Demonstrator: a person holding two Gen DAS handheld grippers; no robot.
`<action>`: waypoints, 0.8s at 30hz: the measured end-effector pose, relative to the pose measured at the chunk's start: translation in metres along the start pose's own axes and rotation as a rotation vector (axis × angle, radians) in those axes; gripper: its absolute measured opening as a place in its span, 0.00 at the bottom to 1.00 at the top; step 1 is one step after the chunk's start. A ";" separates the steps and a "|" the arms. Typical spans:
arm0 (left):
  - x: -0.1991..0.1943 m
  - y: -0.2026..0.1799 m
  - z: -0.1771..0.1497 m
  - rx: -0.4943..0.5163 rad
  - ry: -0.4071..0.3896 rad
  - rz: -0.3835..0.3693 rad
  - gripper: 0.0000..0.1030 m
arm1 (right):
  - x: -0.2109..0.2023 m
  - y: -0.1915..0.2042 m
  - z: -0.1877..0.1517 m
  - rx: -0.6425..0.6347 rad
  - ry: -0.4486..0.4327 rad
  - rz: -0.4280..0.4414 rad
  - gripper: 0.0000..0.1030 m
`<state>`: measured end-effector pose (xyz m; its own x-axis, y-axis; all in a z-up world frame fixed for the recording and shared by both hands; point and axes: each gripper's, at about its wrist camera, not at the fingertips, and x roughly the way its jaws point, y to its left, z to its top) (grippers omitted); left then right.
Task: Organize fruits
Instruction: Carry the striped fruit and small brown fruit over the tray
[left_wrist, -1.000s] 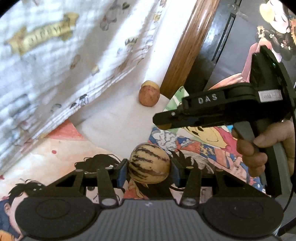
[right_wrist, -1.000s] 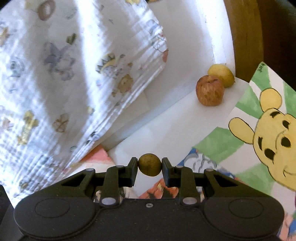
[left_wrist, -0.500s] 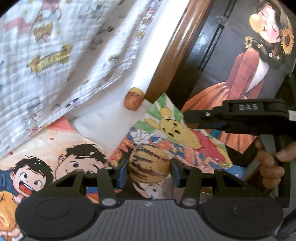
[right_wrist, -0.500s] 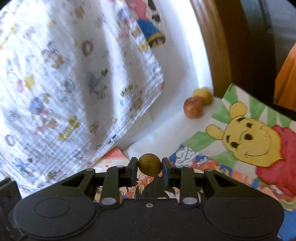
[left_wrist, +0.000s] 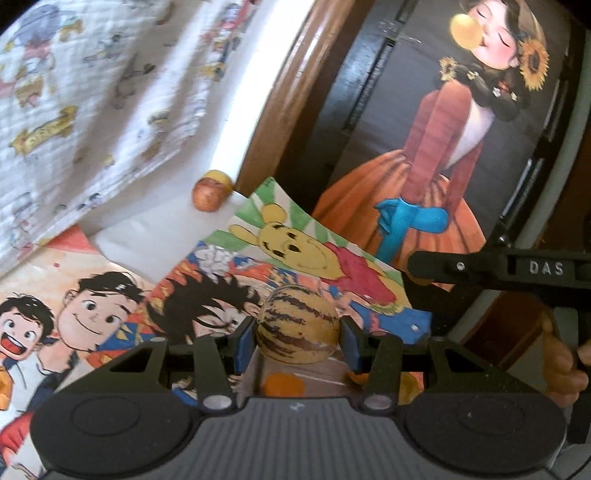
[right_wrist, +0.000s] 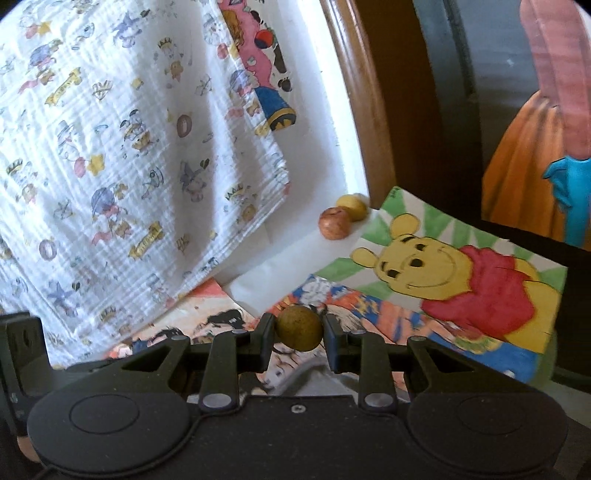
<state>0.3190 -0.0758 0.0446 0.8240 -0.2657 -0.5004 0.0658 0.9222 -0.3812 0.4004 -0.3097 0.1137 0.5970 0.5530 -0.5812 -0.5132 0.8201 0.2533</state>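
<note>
The left gripper (left_wrist: 298, 338) is closed on a striped melon (left_wrist: 298, 325) — yellow skin with dark brown bands — pinched between its two blue-padded fingers (left_wrist: 243, 341) and held clear above the drawings. The right gripper (right_wrist: 299, 329) is clamped on a small brown fruit (right_wrist: 299, 328), round and dull olive-brown, its fingers pressing each side. In the left view the right gripper (left_wrist: 417, 264) shows from the side, off to the right and higher than the melon, with the person's hand (left_wrist: 563, 363) wrapped around its handle.

Below both grippers lie overlapping cartoon drawings: a bear picture (right_wrist: 450, 266) with a yellow bear in a red shirt on green rays, and a picture of children (left_wrist: 85, 314) with dark hair to the left. A white sheet (left_wrist: 147, 236) lies between them and the back.

At the far end of the white sheet, two more fruits sit touching — a red apple (right_wrist: 334, 223) in front and a yellow fruit (right_wrist: 352, 205) just behind it, near a wooden post (right_wrist: 365, 110). A white printed cloth (right_wrist: 129, 147) hangs on the left, its lower edge reaching down near the drawings. To the right of the post stands a dark panel bearing a picture of a figure in an orange dress (left_wrist: 424, 184) with a blue bow.
</note>
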 end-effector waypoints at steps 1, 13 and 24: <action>0.000 -0.003 -0.002 0.005 0.003 -0.004 0.50 | -0.006 0.000 -0.004 -0.006 -0.005 -0.008 0.29; 0.012 -0.024 -0.027 0.068 0.072 -0.040 0.50 | -0.048 0.003 -0.065 -0.040 -0.033 -0.038 0.29; 0.023 -0.026 -0.044 0.091 0.132 -0.047 0.50 | -0.054 0.014 -0.115 -0.068 -0.056 -0.065 0.29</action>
<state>0.3118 -0.1181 0.0089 0.7381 -0.3386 -0.5836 0.1588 0.9278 -0.3375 0.2895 -0.3449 0.0598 0.6627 0.5083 -0.5499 -0.5121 0.8434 0.1624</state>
